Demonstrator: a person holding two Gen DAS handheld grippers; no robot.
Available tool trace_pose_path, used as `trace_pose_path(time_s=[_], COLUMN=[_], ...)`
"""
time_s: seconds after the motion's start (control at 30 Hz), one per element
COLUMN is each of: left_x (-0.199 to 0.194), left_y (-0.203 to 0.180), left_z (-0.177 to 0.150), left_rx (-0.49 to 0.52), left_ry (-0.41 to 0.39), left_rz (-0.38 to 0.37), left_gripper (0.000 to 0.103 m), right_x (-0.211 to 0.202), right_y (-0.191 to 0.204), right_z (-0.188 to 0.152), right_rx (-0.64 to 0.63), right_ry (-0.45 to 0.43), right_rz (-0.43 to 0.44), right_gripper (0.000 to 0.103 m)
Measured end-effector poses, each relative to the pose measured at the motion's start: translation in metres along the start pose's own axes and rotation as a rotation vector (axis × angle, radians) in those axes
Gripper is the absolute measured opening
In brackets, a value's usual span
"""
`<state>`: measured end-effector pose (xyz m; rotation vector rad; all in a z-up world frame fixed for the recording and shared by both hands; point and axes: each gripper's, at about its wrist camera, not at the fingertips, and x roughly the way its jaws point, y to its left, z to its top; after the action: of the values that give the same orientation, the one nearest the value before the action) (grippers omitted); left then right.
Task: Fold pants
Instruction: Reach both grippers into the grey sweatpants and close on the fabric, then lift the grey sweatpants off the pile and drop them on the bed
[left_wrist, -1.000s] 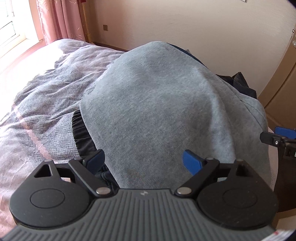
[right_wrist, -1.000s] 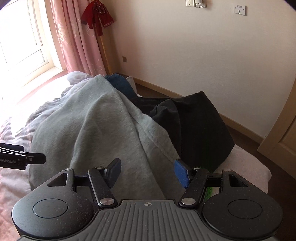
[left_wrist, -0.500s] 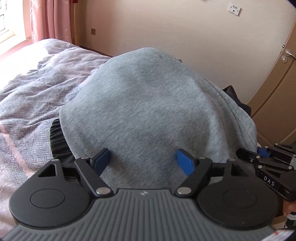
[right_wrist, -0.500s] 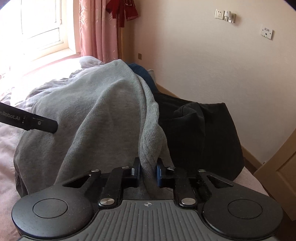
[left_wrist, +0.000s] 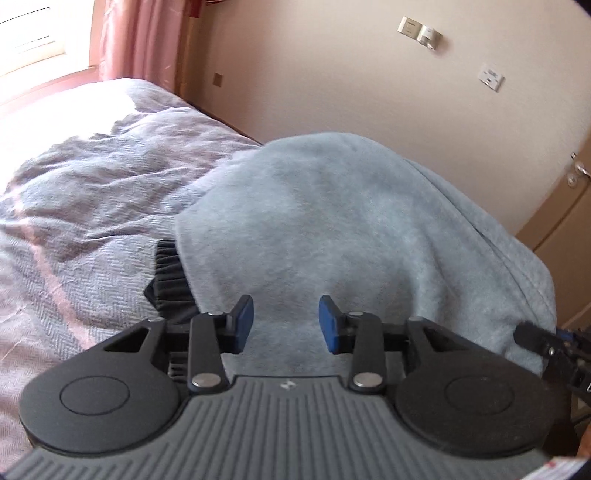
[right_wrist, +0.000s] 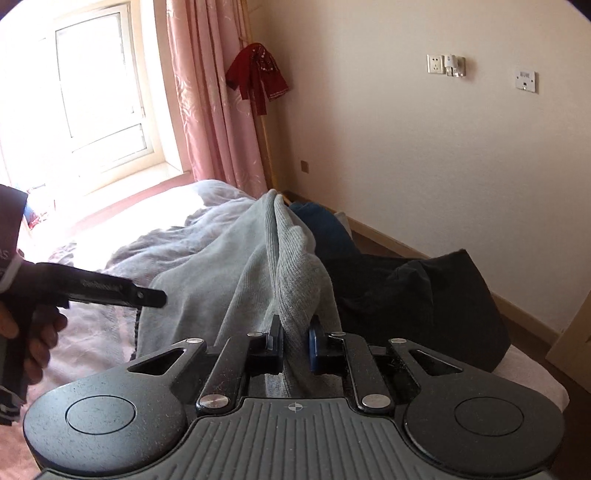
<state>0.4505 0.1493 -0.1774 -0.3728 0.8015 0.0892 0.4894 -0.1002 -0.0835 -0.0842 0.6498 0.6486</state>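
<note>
Grey pants lie heaped on the bed over other clothes. My left gripper hovers over their near edge. Its jaws are closing with grey cloth between the blue pads, which stand apart from it. My right gripper is shut on a raised fold of the grey pants, and the cloth runs taut from its pads towards the far end of the bed. In the right wrist view the left gripper reaches in from the left, held by a hand. The right gripper shows at the right edge of the left wrist view.
A black ribbed garment pokes out under the pants' left edge. More dark clothes and a blue one lie to the right. The grey herringbone bed cover spreads left. A wall, a door and pink curtains stand behind.
The right gripper's jaws closed on a fold of the grey pants and lifted it. The left gripper's jaws narrowed over the cloth, and that hand shifted along the near edge.
</note>
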Motion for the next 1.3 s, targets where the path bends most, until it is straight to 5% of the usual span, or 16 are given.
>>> trace_pose_path(time_s=[0.13, 0.27, 0.37, 0.53, 0.6, 0.93, 1.3], left_x=[0.011, 0.028, 0.037, 0.033, 0.018, -0.134, -0.380], left_y=[0.031, 0.042, 0.036, 0.017, 0.020, 0.027, 0.056], left_z=[0.005, 0.001, 0.002, 0.008, 0.009, 0.001, -0.082], left_rx=[-0.143, -0.207, -0.229, -0.159, -0.187, -0.214, -0.238], left_ry=[0.045, 0.060, 0.055, 0.006, -0.029, -0.326, -0.609], left_rz=[-0.036, -0.029, -0.065, -0.014, -0.018, -0.022, 0.217], left_gripper=[0.064, 0.070, 0.061, 0.015, 0.007, 0.004, 0.004], right_x=[0.013, 0.031, 0.039, 0.030, 0.022, -0.054, -0.147], right_y=[-0.014, -0.032, -0.042, -0.031, -0.022, 0.089, 0.222], right_z=[0.003, 0.005, 0.008, 0.010, 0.011, 0.020, 0.019], right_rx=[0.052, 0.144, 0.162, 0.108, 0.067, -0.256, -0.366], right_ry=[0.016, 0.056, 0.073, 0.055, 0.028, -0.129, -0.278], right_rz=[-0.023, -0.042, -0.036, -0.021, -0.006, 0.182, 0.553], right_gripper=[0.009, 0.009, 0.009, 0.009, 0.009, 0.008, 0.009])
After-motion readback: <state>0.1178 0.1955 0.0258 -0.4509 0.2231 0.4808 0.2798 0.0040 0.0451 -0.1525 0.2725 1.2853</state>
